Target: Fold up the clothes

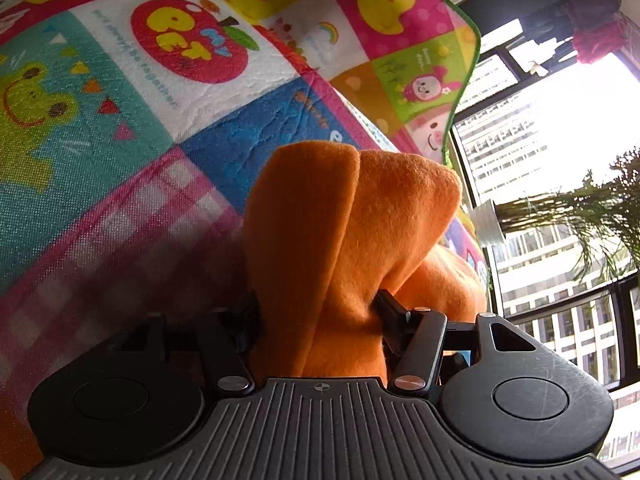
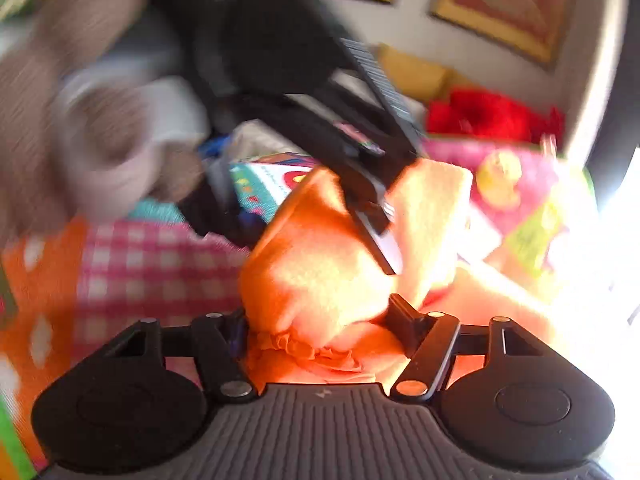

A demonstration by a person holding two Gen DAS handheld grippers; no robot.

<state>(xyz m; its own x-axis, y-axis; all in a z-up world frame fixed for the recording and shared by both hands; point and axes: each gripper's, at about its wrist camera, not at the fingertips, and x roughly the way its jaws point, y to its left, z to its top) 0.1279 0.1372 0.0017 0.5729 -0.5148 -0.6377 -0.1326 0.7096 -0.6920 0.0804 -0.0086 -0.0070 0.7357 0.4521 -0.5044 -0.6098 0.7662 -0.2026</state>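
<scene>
An orange fleece garment (image 1: 352, 224) bulges up between the fingers of my left gripper (image 1: 316, 312), which is shut on a thick fold of it; the fingertips are buried in the cloth. In the right wrist view the same orange garment (image 2: 320, 268) is bunched in my right gripper (image 2: 320, 320), also shut on it, with a frilly hem showing near the palm. The left gripper (image 2: 372, 216) reaches down from above in that view and pinches the cloth's upper edge. This view is blurred by motion.
A bright patchwork play mat (image 1: 132, 120) with cartoon animals lies under the garment. A window (image 1: 552, 184) and a potted plant (image 1: 592, 216) stand to the right. A person's blurred hand and sleeve (image 2: 80, 120) are at the left, red cloth (image 2: 492, 116) and framed pictures (image 2: 508, 4) behind.
</scene>
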